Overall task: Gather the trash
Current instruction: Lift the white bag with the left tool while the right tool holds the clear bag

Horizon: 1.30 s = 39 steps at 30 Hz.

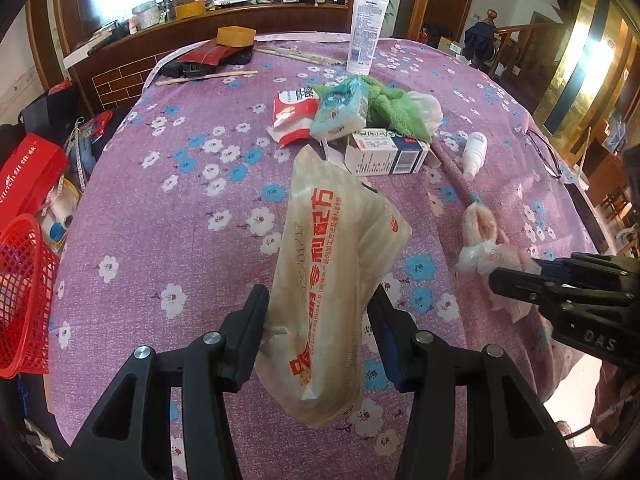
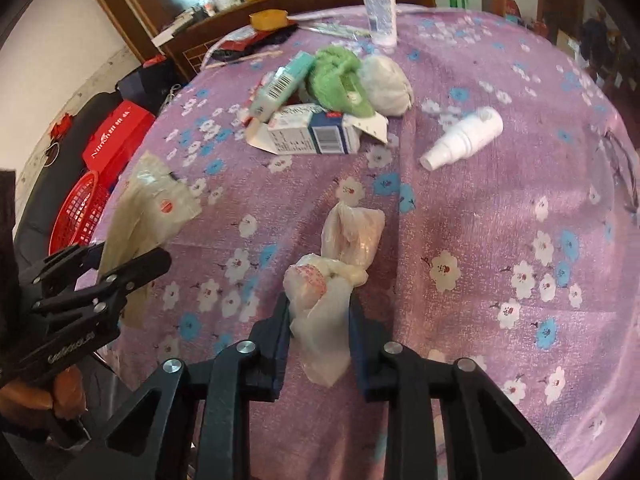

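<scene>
My left gripper (image 1: 320,300) is shut on a cream plastic wrapper with orange print (image 1: 336,264), held above the purple flowered tablecloth (image 1: 192,208). It also shows in the right wrist view (image 2: 148,204) at the left. My right gripper (image 2: 320,300) is shut on a crumpled clear plastic bag (image 2: 340,256); the bag shows in the left wrist view (image 1: 484,248) at the right. A red mesh basket (image 1: 24,296) stands beside the table at the left, below its edge, also seen in the right wrist view (image 2: 80,212).
A pile lies mid-table: a blue-white carton (image 1: 388,156), a teal tissue pack (image 1: 340,112), a green cloth (image 1: 392,108), a red-white wrapper (image 1: 292,112). A white spray bottle (image 2: 464,140) lies right of it. A white tube (image 1: 366,32) stands at the back. Glasses (image 1: 544,152) lie far right.
</scene>
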Motion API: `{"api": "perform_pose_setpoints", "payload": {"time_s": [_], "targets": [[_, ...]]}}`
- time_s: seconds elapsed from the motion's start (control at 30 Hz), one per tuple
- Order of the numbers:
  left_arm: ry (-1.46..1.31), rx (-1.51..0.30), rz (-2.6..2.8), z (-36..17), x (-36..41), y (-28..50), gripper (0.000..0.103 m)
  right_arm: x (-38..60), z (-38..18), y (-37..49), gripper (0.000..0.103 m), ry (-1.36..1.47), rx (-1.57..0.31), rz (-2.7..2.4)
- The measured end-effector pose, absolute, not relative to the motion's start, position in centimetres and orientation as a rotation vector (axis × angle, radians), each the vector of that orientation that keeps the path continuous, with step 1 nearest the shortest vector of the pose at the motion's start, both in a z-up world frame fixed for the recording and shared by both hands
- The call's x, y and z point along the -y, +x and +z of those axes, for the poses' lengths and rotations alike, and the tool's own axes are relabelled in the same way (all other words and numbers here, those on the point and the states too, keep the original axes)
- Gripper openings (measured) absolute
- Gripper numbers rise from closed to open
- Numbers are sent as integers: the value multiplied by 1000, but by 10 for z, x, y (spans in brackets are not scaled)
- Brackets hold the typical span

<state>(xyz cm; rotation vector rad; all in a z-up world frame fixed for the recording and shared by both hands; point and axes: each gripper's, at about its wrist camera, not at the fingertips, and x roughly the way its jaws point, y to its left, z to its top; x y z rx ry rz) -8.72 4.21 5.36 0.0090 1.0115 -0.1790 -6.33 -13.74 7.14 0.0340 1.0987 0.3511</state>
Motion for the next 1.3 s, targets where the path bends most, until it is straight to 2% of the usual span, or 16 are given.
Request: {"api": "perform_pose_setpoints", "payload": {"time_s": [0.2, 1.3], "targets": [[9, -963, -155, 66, -40, -88, 49, 134, 101, -75, 28, 29, -948, 367], [69, -941, -70, 64, -43, -92, 49, 126, 94, -70, 28, 24, -996, 414]]}}
